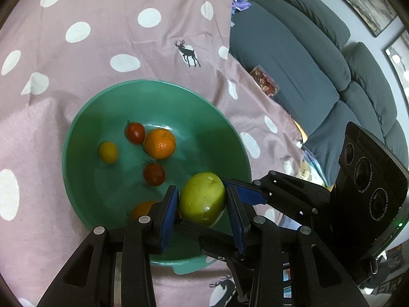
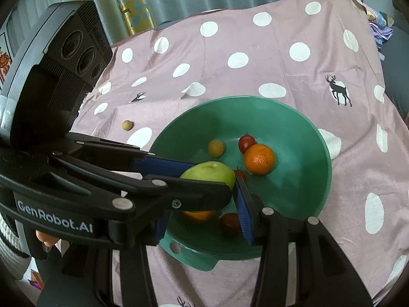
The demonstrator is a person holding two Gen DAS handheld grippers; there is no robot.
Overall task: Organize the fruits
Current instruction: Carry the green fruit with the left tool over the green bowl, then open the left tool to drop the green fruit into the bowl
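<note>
A green fruit (image 1: 202,199) hangs over the near side of a green bowl (image 1: 76,133). My left gripper (image 1: 202,189) is shut on it, a blue pad pressed on each side. My right gripper (image 1: 204,202) comes in from the right and is shut on the same fruit; one blue pad (image 1: 242,190) touches its upper right. In the right wrist view its right pad (image 2: 242,209) meets the fruit (image 2: 209,174), and the left gripper's arm hides its other pad. The bowl also holds an orange (image 1: 160,143), two red fruits (image 1: 135,133), a small yellow one (image 1: 108,151) and a second, half-hidden orange (image 1: 143,208).
The bowl (image 2: 319,153) stands on a pink cloth (image 1: 102,38) with white dots. A small tan fruit (image 2: 127,125) lies on the cloth left of the bowl. A grey sofa (image 1: 294,76) with a snack packet (image 1: 265,81) is beyond the cloth's right edge. Curtains (image 2: 102,0) hang behind.
</note>
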